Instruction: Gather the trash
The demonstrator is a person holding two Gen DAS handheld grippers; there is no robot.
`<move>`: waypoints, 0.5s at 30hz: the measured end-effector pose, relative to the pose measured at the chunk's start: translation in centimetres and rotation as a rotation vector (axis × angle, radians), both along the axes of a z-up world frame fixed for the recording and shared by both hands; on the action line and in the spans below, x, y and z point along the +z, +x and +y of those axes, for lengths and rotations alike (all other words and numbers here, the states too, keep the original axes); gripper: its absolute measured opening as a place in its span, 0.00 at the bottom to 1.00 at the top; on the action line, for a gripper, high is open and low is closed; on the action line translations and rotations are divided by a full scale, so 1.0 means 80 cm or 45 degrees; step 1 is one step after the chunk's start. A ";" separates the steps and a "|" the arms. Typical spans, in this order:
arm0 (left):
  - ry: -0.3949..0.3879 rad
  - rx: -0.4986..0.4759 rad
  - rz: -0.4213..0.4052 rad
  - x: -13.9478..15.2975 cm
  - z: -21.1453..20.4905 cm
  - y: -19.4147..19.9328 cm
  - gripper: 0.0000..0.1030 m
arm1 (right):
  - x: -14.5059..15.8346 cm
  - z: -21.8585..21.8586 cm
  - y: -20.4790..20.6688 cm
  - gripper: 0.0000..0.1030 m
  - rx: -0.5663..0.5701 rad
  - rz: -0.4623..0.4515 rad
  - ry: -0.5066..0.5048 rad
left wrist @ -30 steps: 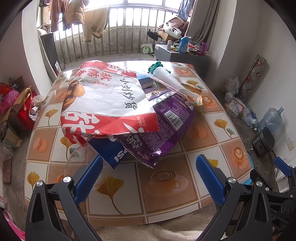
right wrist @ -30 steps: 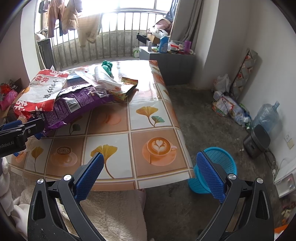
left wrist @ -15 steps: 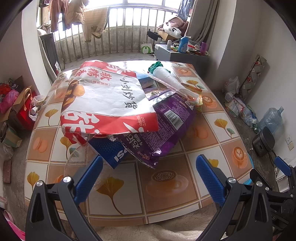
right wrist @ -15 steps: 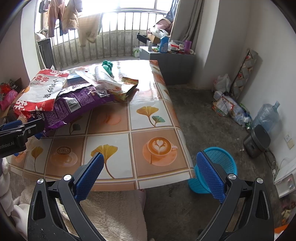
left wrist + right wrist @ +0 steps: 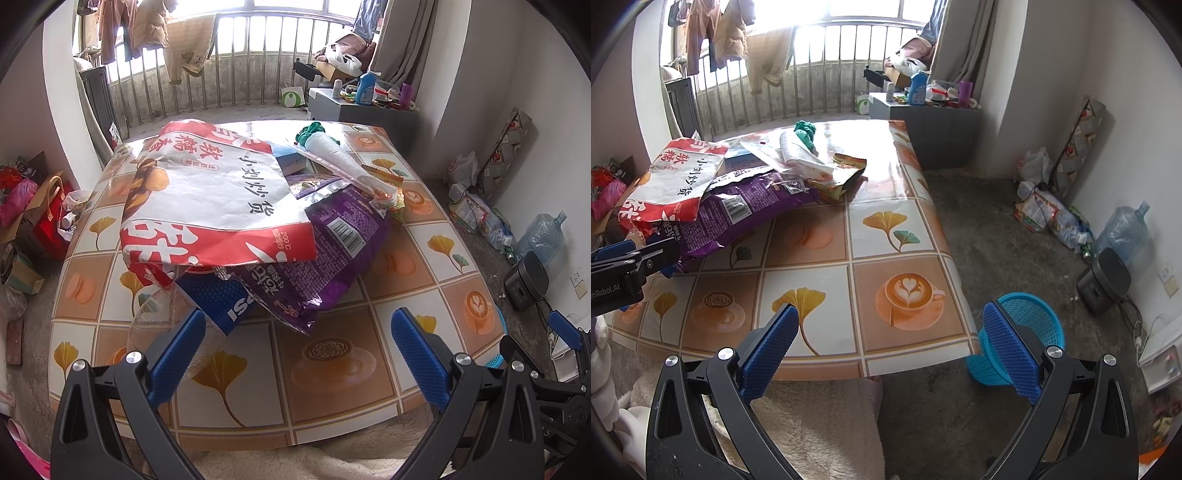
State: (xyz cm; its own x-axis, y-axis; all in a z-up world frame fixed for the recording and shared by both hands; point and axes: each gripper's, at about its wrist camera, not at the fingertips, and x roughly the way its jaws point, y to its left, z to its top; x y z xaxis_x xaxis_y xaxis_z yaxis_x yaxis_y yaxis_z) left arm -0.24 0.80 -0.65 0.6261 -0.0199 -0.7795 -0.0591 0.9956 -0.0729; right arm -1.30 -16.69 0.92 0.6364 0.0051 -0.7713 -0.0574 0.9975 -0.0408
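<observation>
Both claws hang spread wide and empty. The left gripper [image 5: 297, 354] hovers over the near edge of the tiled-pattern oilcloth table [image 5: 332, 373], touching nothing — its left blue ribbed pad [image 5: 177, 356] lies just before a clear crumpled plastic wrapper [image 5: 155, 310]. Beyond lies the trash pile: a red-and-white snack bag [image 5: 207, 199] atop a purple foil bag [image 5: 325, 258] and a blue packet [image 5: 218, 299]. The right gripper [image 5: 888, 354] hovers at the table's right corner — a blue plastic mesh basket [image 5: 1030, 317] stands on the floor beside it.

two grippers [image 5: 297, 332] [image 5: 890, 332], one blue basket [image 5: 1030, 325], one purple bag [image 5: 325, 258].
</observation>
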 end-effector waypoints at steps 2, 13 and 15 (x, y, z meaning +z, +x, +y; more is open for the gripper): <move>-0.001 0.000 0.001 0.000 0.000 0.000 0.96 | -0.001 0.000 0.000 0.92 0.001 0.000 0.000; 0.003 0.000 -0.008 -0.001 0.000 0.000 0.96 | -0.001 -0.001 0.000 0.92 -0.003 -0.005 0.006; 0.005 -0.002 -0.021 0.000 0.001 0.000 0.96 | 0.000 -0.002 0.001 0.92 -0.005 -0.011 0.016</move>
State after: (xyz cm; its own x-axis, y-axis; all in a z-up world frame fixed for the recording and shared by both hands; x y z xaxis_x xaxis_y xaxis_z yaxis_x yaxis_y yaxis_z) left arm -0.26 0.85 -0.63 0.6389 -0.0175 -0.7691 -0.0566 0.9960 -0.0696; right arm -1.21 -16.83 0.90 0.6430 0.0121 -0.7658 -0.0533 0.9982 -0.0290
